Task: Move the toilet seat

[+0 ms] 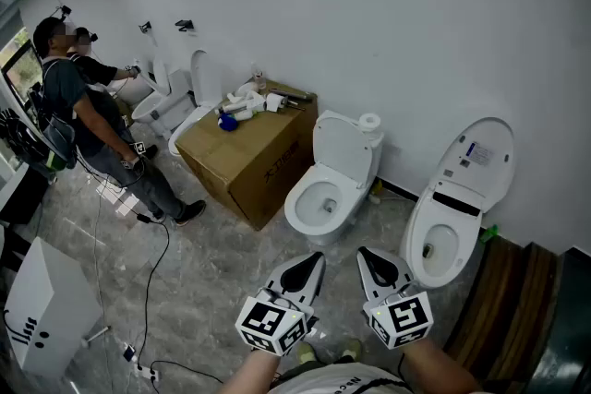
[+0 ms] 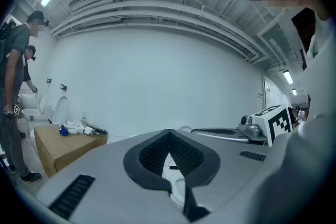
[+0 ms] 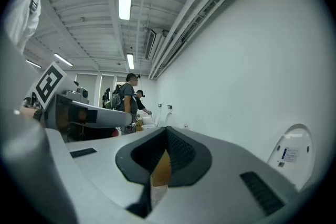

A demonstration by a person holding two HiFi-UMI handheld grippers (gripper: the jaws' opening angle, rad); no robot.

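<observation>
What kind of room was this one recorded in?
Probably a test or training room, not a working bathroom: several toilets stand side by side along a bare white wall, a cardboard box holding loose fittings sits between them, and cables trail over the floor.

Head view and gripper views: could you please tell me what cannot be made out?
Head view: the label on the right toilet is too small to read.
Head view: the items on the box are too small to name.
Left gripper view: the left gripper hides the toilets; only a white sliver shows between its jaws.
Right gripper view: the right gripper hides the right toilet's bowl; only its lid shows.
</observation>
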